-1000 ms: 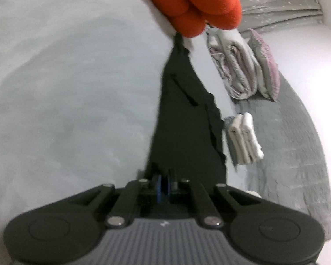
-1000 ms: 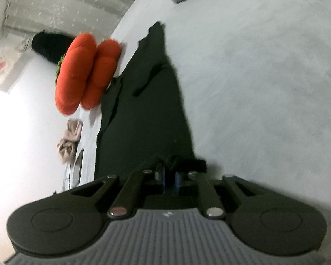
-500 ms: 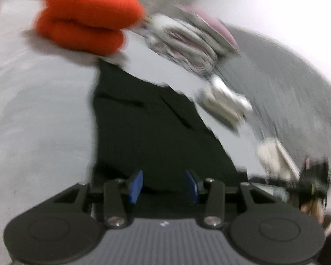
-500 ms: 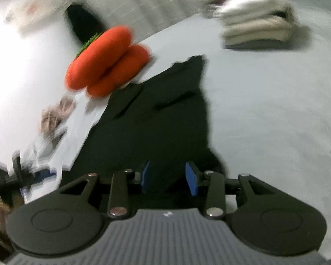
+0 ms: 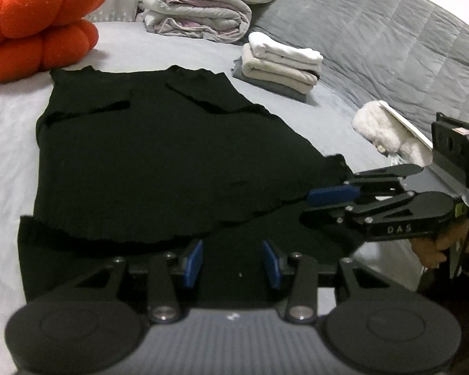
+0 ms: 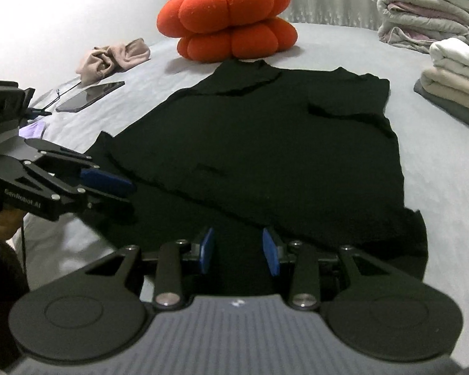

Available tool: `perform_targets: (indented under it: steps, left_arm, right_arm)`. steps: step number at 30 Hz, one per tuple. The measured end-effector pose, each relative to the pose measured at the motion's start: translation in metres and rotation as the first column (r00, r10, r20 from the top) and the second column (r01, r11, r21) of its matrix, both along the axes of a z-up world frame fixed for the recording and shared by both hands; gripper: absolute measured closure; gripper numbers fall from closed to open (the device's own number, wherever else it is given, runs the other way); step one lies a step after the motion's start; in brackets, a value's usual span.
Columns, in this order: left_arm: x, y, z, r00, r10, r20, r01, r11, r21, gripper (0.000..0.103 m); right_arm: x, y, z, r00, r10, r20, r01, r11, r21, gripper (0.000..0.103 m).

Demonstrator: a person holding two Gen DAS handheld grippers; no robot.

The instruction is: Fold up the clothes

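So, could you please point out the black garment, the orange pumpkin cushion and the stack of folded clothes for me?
black garment (image 6: 265, 143): right wrist view, middle of its flat body.
orange pumpkin cushion (image 6: 231, 18): right wrist view, front of its upper lobes.
stack of folded clothes (image 5: 281, 65): left wrist view, side of the beige middle layers.

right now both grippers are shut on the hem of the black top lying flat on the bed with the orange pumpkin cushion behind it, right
Not quite: neither is shut. The left gripper and the right gripper are both open, jaws spread above the black top and holding nothing, as each wrist view shows. The rest stands: the top lies flat on the bed, with the orange pumpkin cushion behind it.
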State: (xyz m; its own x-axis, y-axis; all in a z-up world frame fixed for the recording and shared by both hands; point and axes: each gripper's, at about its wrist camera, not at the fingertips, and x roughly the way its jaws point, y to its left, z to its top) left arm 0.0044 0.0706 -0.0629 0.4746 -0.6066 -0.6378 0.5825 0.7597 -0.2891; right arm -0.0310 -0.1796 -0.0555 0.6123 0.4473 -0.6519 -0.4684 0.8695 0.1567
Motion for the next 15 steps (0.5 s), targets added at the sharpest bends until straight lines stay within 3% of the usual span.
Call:
perform_targets:
  steps: [7, 15]
  left_arm:
    - [0.012, -0.012, 0.002, 0.999, 0.043, 0.016, -0.043, 0.999, 0.007, 0.061]
    - [0.033, -0.013, 0.002, 0.986, 0.159, 0.044, -0.160, 0.987, 0.020, 0.061]
  right_arm:
    - [0.012, 0.010, 0.000, 1.000, -0.013, 0.020, 0.013, 1.000, -0.011, 0.063]
    - [0.032, 0.010, 0.001, 0.996, -0.071, 0.052, 0.072, 0.997, -0.013, 0.067]
